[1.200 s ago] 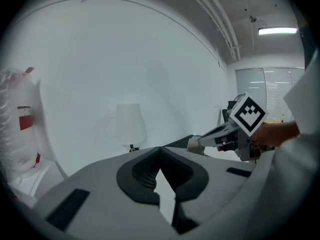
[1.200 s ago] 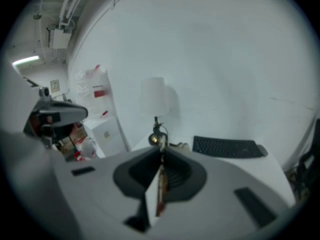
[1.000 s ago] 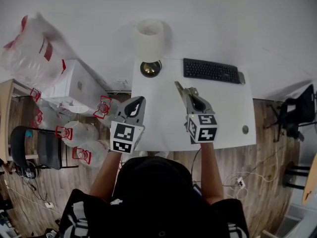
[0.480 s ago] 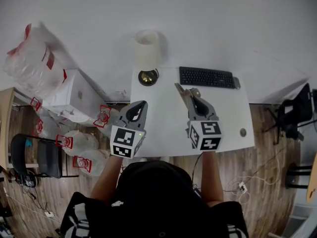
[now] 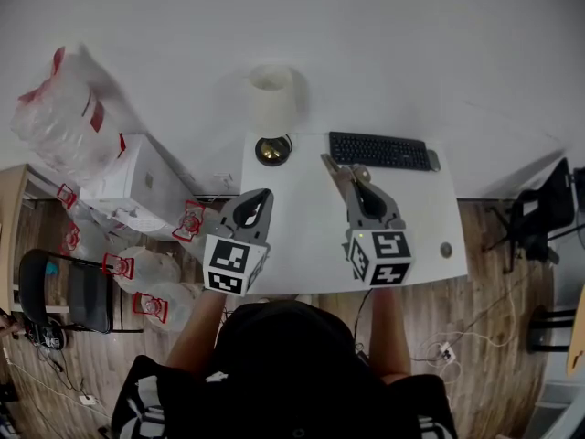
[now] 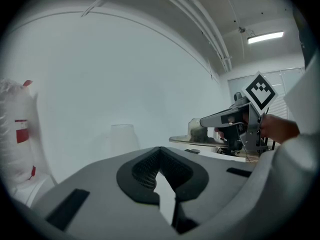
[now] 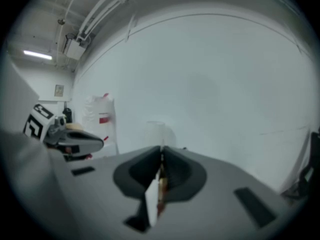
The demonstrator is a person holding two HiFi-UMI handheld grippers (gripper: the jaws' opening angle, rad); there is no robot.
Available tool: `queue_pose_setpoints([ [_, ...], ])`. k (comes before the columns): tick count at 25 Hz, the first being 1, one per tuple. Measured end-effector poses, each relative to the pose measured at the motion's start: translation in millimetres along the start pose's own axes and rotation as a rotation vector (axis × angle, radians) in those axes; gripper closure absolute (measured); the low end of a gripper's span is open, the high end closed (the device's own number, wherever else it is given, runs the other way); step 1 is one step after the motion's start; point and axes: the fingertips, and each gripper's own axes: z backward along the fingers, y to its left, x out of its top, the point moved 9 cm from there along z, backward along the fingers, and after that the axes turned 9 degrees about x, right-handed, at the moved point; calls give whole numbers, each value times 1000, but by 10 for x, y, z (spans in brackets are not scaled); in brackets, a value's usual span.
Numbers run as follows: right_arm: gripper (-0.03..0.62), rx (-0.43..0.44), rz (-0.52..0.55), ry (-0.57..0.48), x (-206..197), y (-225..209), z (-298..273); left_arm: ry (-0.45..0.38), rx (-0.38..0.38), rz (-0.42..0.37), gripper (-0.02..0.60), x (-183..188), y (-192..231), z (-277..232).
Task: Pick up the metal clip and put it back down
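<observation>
The metal clip (image 5: 335, 171) is clamped in the closed jaws of the right gripper (image 5: 358, 188), sticking out ahead of them over the white table (image 5: 292, 245). In the right gripper view only its thin brownish edge (image 7: 160, 184) shows between the pads, so its shape is hard to make out. The left gripper view shows it as a flat strip (image 6: 192, 140) held level, seemingly clear of the tabletop. The left gripper (image 5: 259, 198) is empty, jaws together, beside the right one. A keyboard (image 5: 377, 151) lies just beyond the clip, a lamp (image 5: 272, 108) ahead-left. Compared with a second ago, the grip is unchanged; the desk sits lower in the head view
</observation>
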Motion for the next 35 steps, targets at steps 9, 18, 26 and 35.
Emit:
queue_pose_setpoints([
  [9, 549, 13, -5, -8, 8, -16, 31, 0, 4, -5, 557, 8, -30, 1],
  [18, 549, 23, -12, 5, -35, -37, -65, 17, 9, -3, 557, -46, 14, -70],
  [26, 549, 39, -28, 45, -167, -74, -158, 45, 7, 3, 557, -121, -19, -133],
  [35, 549, 71, -53, 134, -470, -77, -318, 93, 26, 13, 557, -283, -11, -158],
])
